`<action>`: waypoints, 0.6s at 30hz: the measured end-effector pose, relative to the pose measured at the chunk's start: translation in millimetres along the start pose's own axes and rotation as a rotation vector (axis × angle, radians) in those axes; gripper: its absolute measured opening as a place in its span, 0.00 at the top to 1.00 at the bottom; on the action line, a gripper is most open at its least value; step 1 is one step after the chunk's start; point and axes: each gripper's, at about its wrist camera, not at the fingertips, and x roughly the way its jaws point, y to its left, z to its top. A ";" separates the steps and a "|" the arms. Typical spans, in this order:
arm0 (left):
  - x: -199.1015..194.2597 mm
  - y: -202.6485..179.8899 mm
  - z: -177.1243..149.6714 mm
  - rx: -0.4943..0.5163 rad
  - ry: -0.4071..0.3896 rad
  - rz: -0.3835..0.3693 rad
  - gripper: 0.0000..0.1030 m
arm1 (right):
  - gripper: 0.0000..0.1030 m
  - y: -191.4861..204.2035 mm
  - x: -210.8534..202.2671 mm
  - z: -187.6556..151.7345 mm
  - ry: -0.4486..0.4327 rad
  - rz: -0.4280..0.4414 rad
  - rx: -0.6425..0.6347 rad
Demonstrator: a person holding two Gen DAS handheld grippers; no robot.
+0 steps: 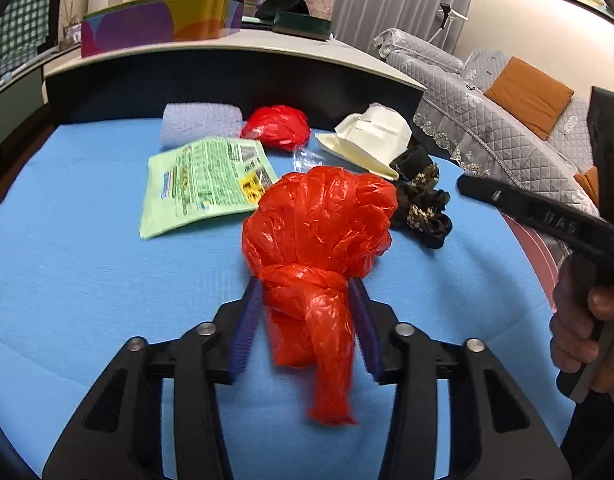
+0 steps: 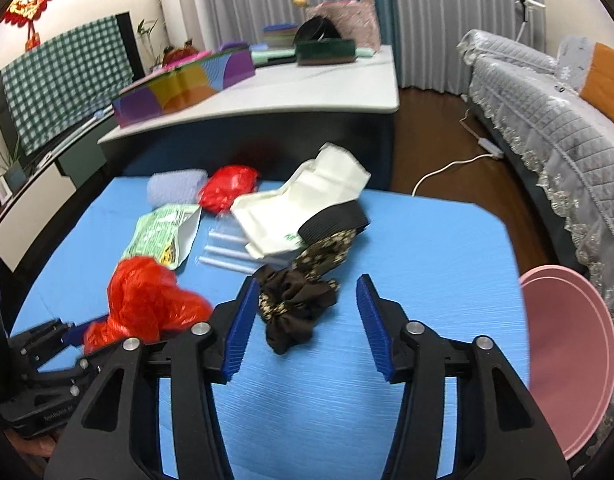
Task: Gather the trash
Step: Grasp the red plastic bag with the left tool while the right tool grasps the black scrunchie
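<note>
Two grippers were at work over the blue desk [image 2: 427,240]. Your left gripper [image 1: 307,284] was clamped on the knotted red bag [image 1: 319,220], its pads pressing the twisted neck just below the knot while the bulging body sat beyond the fingertips and the loose tail hung back between the fingers. Your right gripper [image 2: 307,284] stood wide and held nothing; the dark floral scrunchie [image 2: 295,300] lay between its fingers, nearer the left pad, untouched. Beyond the knotted red bag lay the green packet [image 1: 205,184], a smaller red bag [image 1: 277,126], the cream paper bag [image 1: 371,136] and a pale foam roll [image 1: 201,122]. Thin plastic could have slid through the pads if you lifted fast, since the hold was only on the neck. Closing the right gripper off-centre could have pinched just a fold of the scrunchie and dropped it short of the pink bin [image 2: 567,360] beside the desk.
</note>
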 end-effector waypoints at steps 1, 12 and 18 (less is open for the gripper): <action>-0.9 0.4 2.2 0.005 -0.009 0.003 0.61 | 0.47 1.6 4.5 -0.4 0.010 0.002 -0.003; -0.3 15.7 17.3 -0.027 -0.052 0.085 0.63 | 0.44 7.0 40.7 -3.9 0.094 0.014 -0.003; 2.8 18.9 19.3 -0.029 -0.051 0.084 0.63 | 0.45 10.6 48.0 -5.3 0.112 -0.007 -0.026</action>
